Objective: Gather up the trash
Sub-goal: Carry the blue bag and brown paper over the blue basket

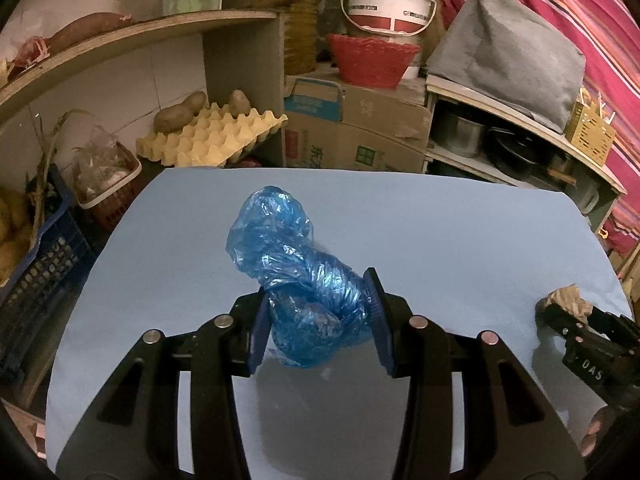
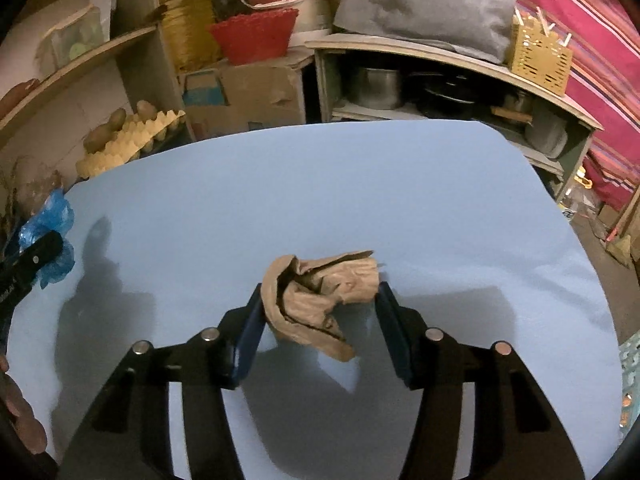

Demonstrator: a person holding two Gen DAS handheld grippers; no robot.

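My left gripper (image 1: 316, 292) is shut on a crumpled blue plastic bag (image 1: 292, 264) and holds it above the light blue table (image 1: 440, 232); its shadow falls on the table below. My right gripper (image 2: 320, 294) is shut on a crumpled brown paper wad (image 2: 320, 296) and holds it above the same table (image 2: 320, 184). In the left wrist view the right gripper (image 1: 560, 308) shows at the far right with the brown paper (image 1: 568, 298). In the right wrist view the left gripper (image 2: 32, 256) shows at the far left with the blue bag (image 2: 52, 216).
Behind the table stand shelves with an egg tray and potatoes (image 1: 208, 132), a cardboard box (image 1: 356, 128), a red basket (image 1: 372, 60), a white bucket (image 1: 388, 4) and pots (image 1: 460, 132). A dark crate (image 1: 36, 280) and a small basket (image 1: 108, 184) sit at the left.
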